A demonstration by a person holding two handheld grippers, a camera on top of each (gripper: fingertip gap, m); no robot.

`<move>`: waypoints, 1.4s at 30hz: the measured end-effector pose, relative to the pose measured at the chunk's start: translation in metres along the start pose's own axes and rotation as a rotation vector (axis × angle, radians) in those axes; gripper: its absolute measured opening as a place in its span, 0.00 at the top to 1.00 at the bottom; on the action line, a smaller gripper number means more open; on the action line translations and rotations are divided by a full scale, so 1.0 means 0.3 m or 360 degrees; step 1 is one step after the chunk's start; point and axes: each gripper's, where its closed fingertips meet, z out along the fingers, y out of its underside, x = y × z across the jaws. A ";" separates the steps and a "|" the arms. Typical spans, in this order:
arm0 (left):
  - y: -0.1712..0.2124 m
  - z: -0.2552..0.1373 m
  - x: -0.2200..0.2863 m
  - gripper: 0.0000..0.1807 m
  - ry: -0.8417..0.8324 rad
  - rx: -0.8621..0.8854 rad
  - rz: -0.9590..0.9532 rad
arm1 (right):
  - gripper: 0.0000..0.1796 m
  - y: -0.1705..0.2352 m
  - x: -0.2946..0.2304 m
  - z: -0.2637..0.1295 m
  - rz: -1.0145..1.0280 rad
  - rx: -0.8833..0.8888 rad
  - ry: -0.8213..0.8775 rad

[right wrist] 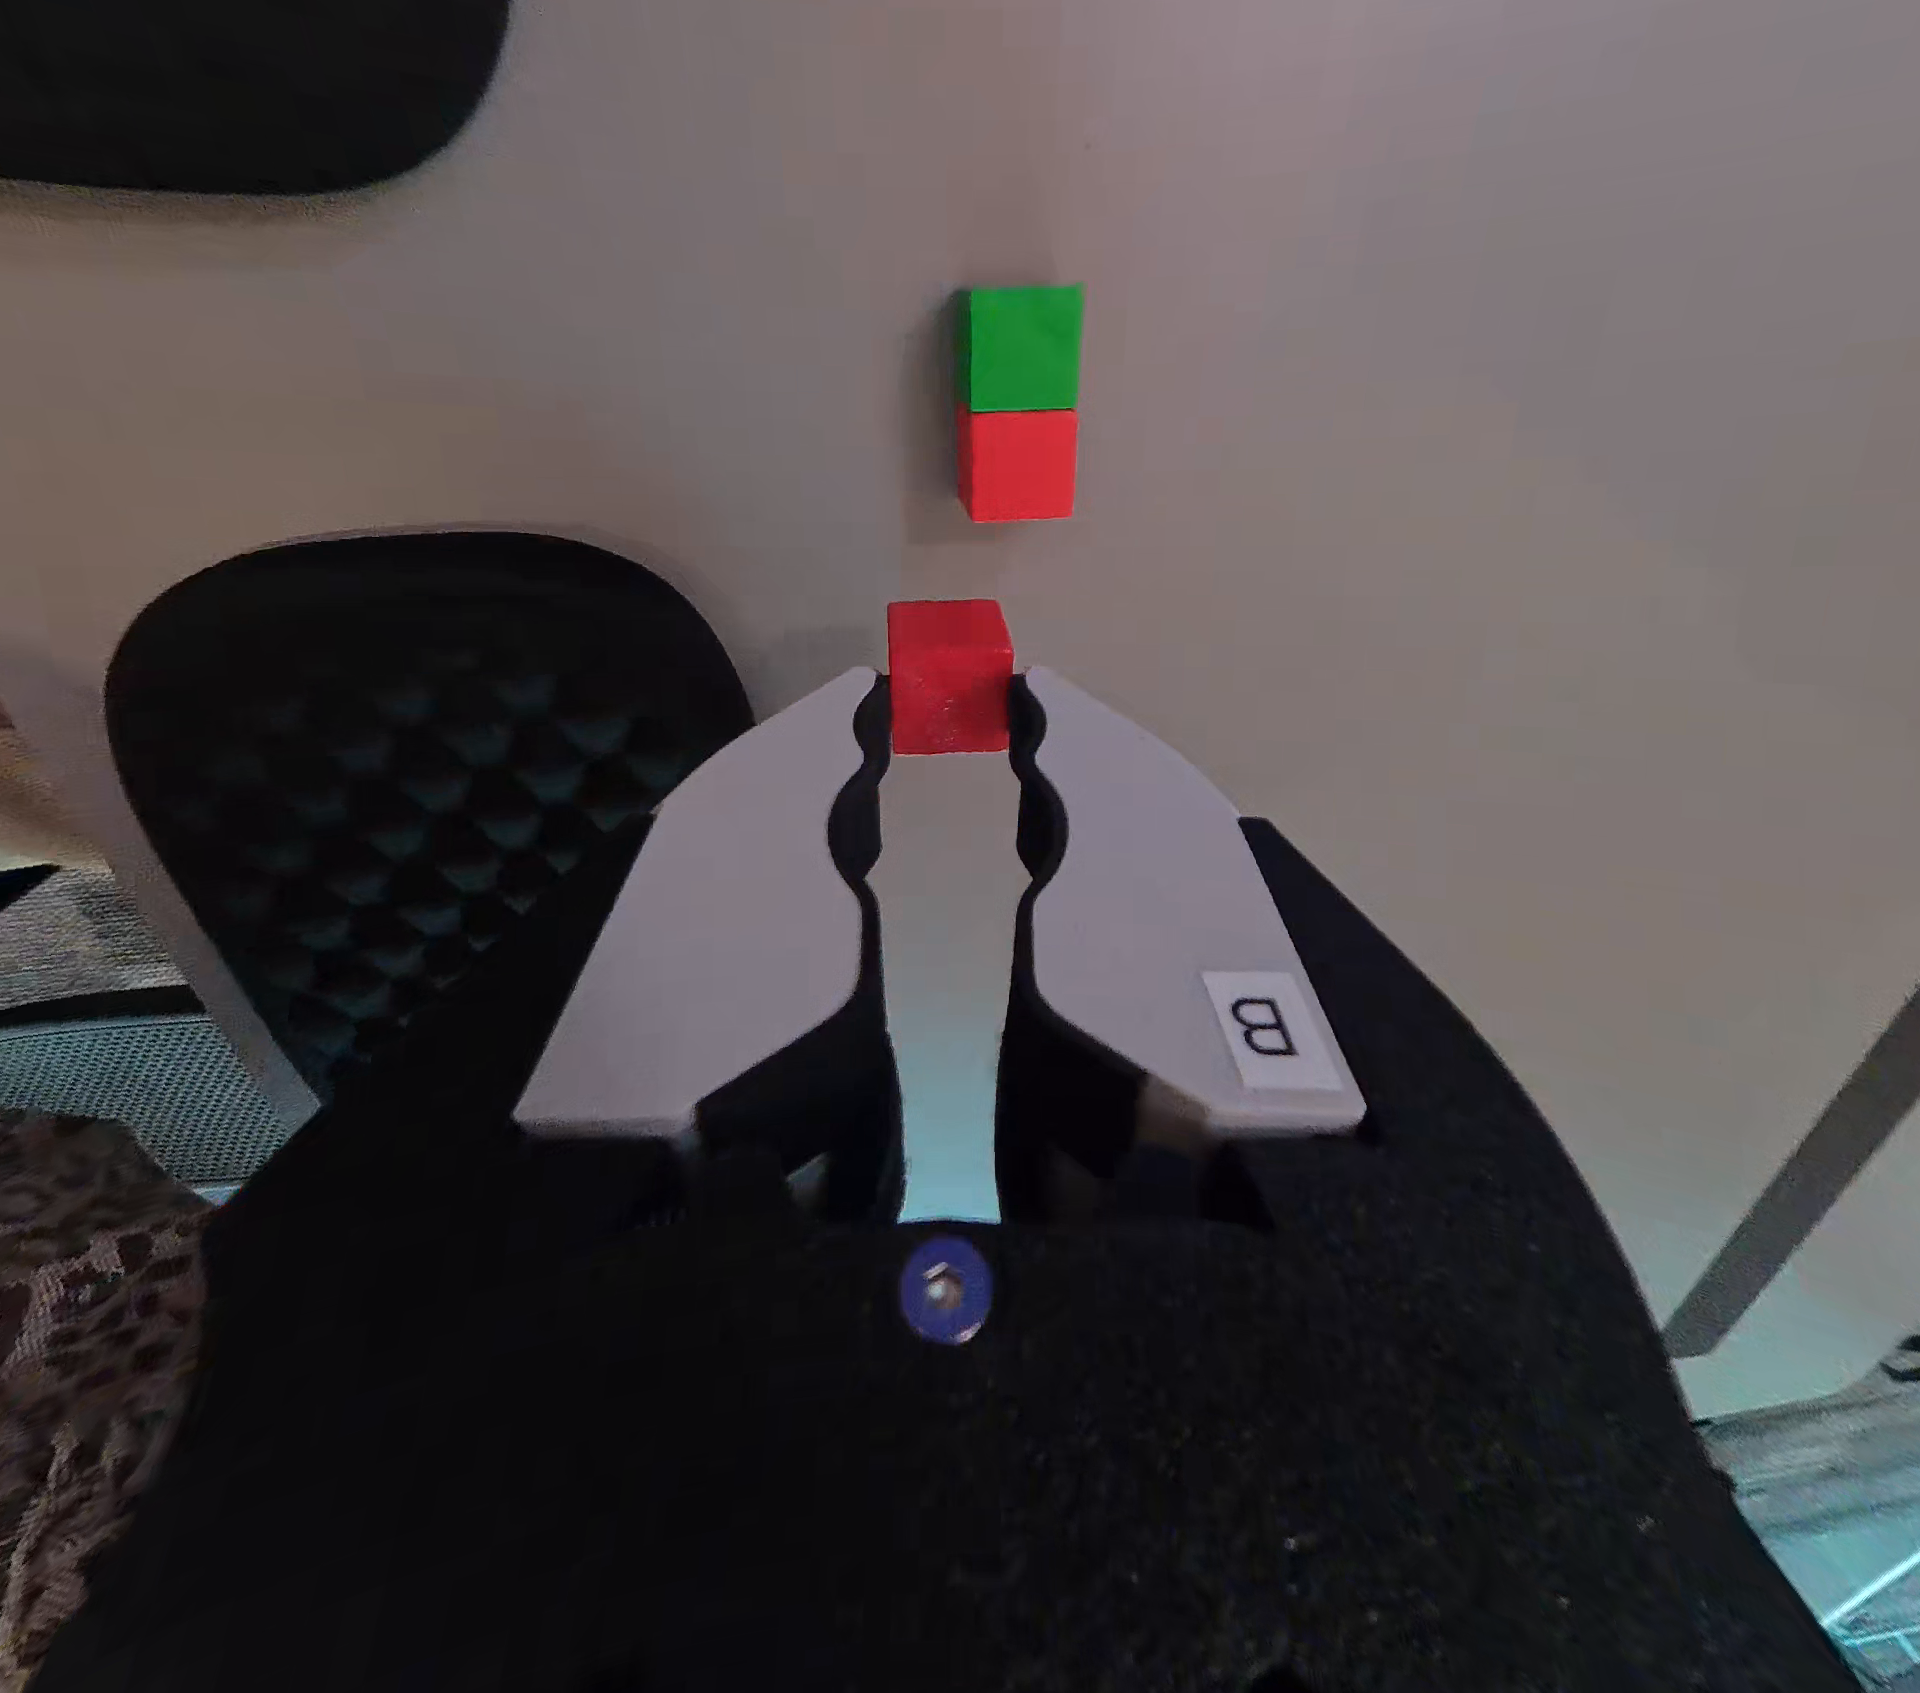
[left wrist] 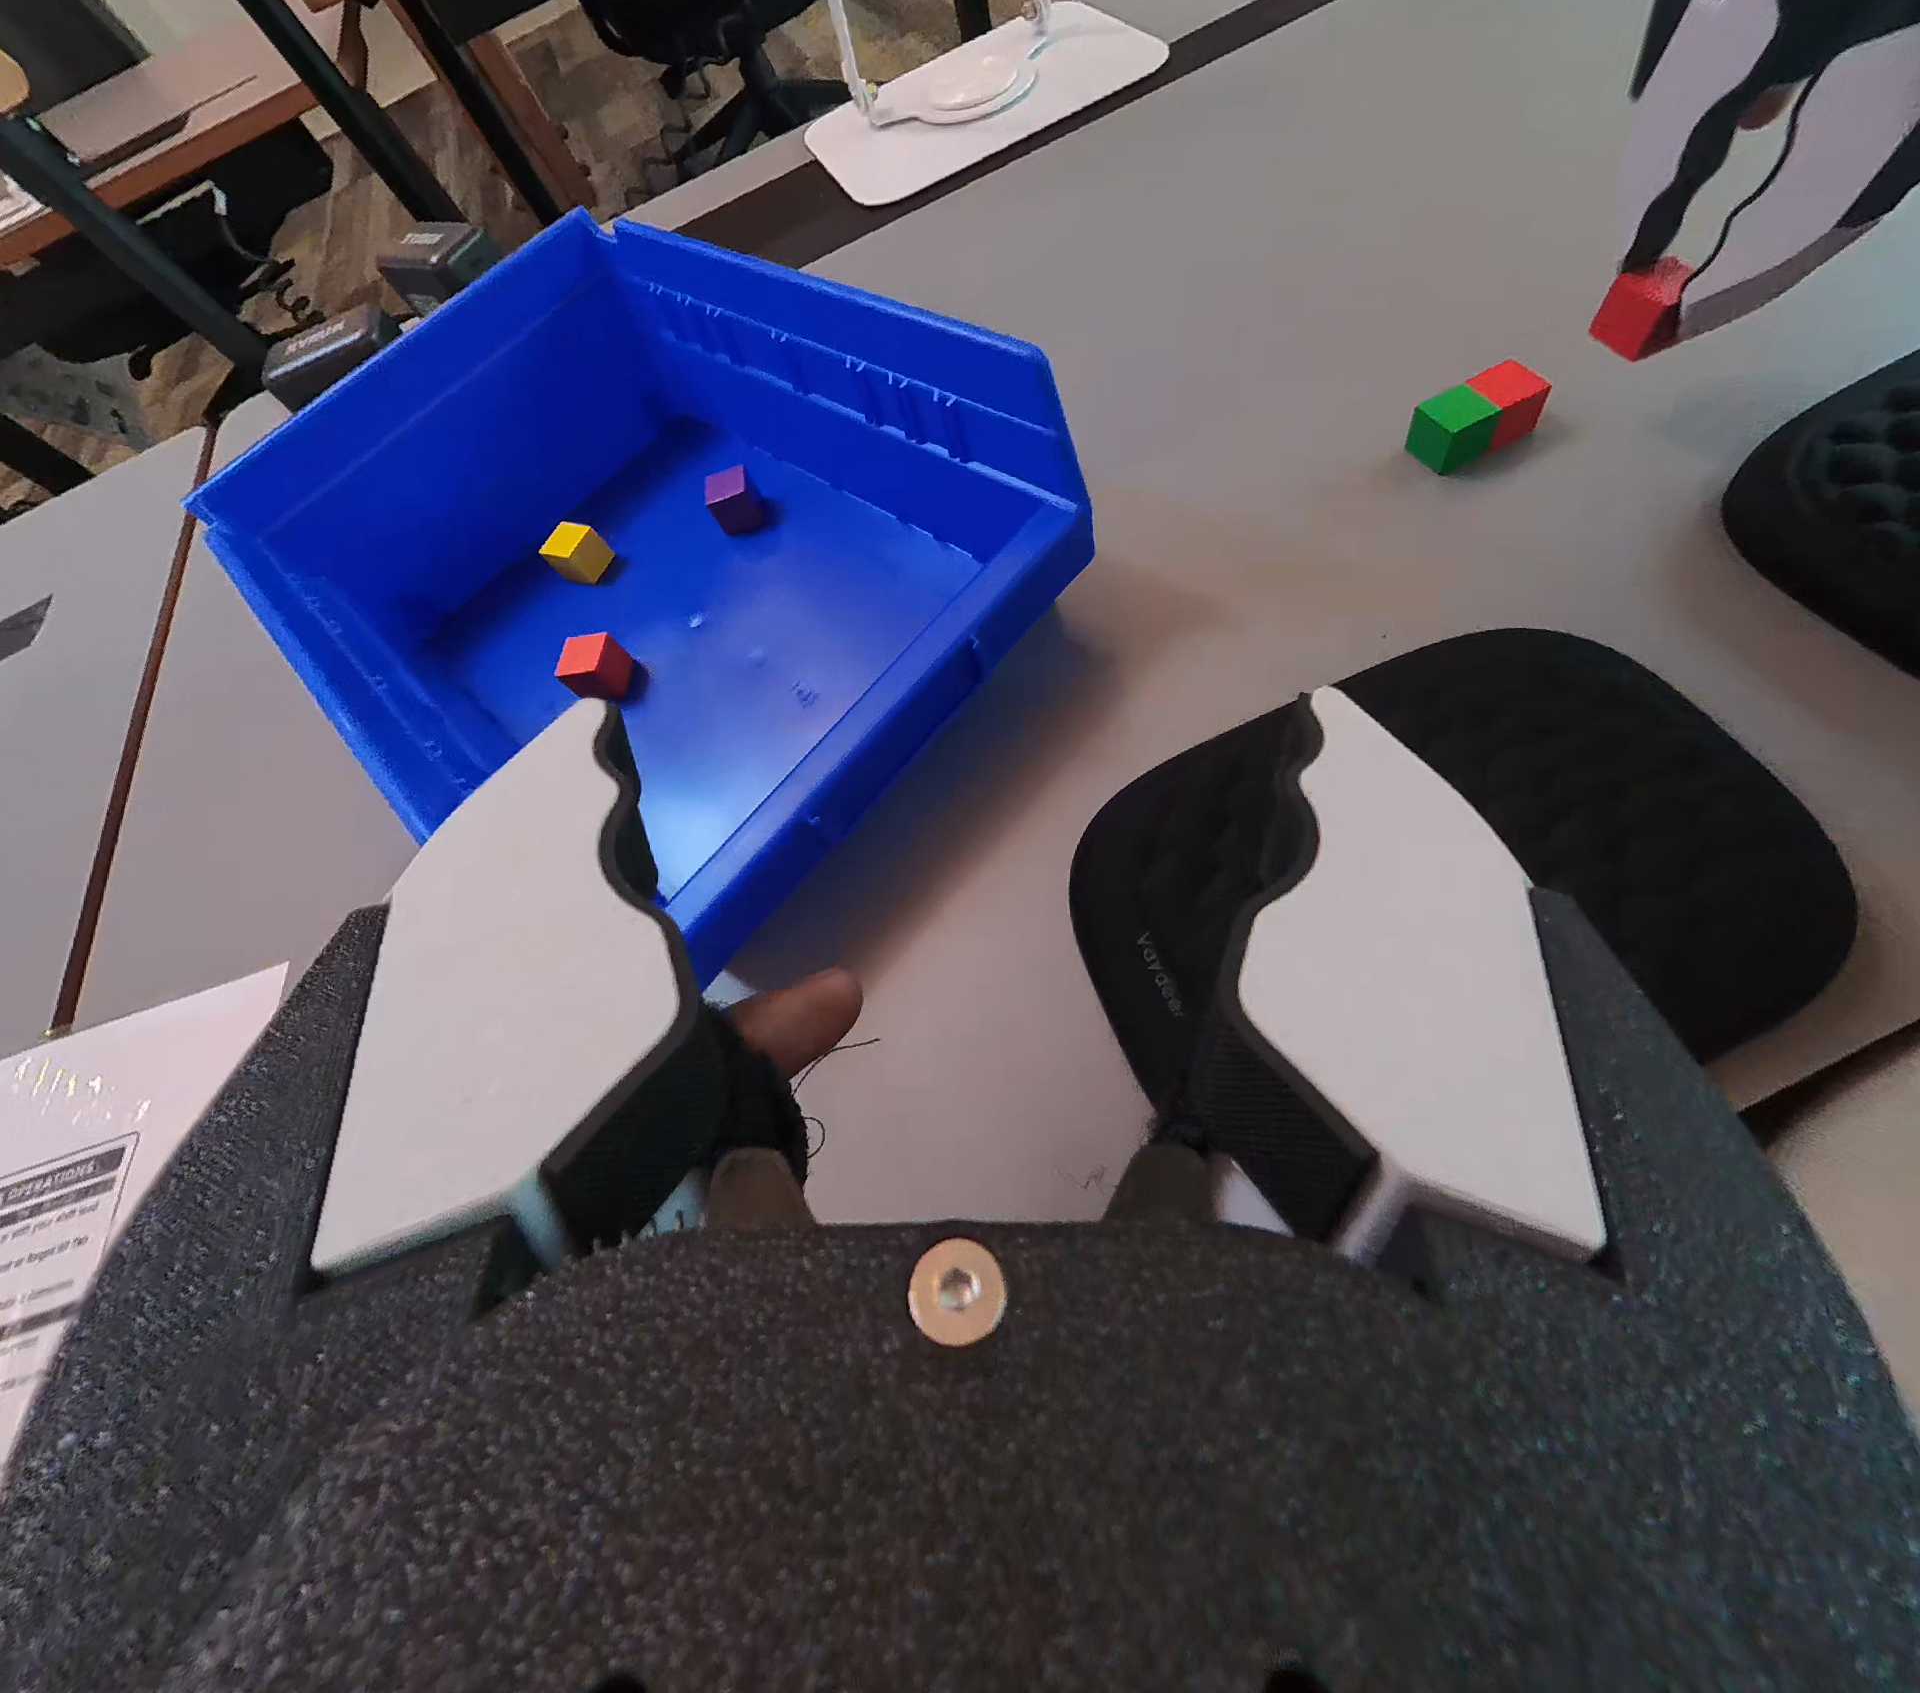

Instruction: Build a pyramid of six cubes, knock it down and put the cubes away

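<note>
Grey desk [left wrist: 1299,272] in an office w/ chairs and wood tables behind; on it a blue bin [left wrist: 644,563] holding yellow cube [left wrist: 577,550], purple cube [left wrist: 736,497] and red cube [left wrist: 594,663], plus two black pads [left wrist: 1621,822] and a white lamp base [left wrist: 987,95]. Left gripper [left wrist: 956,713] hovers by the bin's near corner, jaws wide apart, empty. Right gripper [right wrist: 951,687] points down at the desk, jaws pinched on a second red cube [right wrist: 949,675], near the touching green cube [right wrist: 1020,347] + third red cube [right wrist: 1018,464] pair.

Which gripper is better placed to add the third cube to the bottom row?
Right. The right gripper already holds a red cube beside the green cube; the left gripper is open and empty.
</note>
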 end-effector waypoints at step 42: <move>0.014 0.022 -0.017 0.39 0.0002 -0.0032 0.0003 | 0.85 -0.026 0.052 0.123 0.0010 -0.0047 -0.0079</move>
